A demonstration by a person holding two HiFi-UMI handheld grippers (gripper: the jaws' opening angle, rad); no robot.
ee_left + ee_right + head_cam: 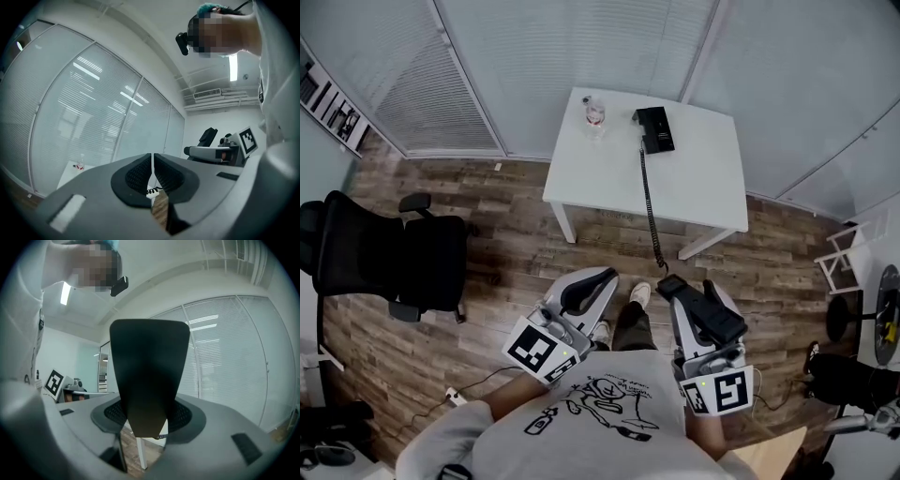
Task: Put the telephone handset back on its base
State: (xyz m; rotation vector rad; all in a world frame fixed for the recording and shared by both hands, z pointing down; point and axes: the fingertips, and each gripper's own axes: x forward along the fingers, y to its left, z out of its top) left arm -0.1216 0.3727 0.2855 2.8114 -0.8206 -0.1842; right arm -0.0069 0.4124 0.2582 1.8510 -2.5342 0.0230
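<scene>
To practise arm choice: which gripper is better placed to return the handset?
Right: the right gripper holds the telephone handset, its cord running to the base; the left gripper is shut, empty.

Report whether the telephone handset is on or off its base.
Off: the right hand-held gripper holds the handset, its cord stretching to the base on the table.

Head view steeply down; gripper views level; head, left share table (703,169).

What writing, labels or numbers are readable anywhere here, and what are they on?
Nothing reads clearly.
T-shirt: black drawing, any lettering too small.
Bottle label: red, blurred.
Telephone base: keys too small.
Square markers: black-and-white patterns, no letters.
</scene>
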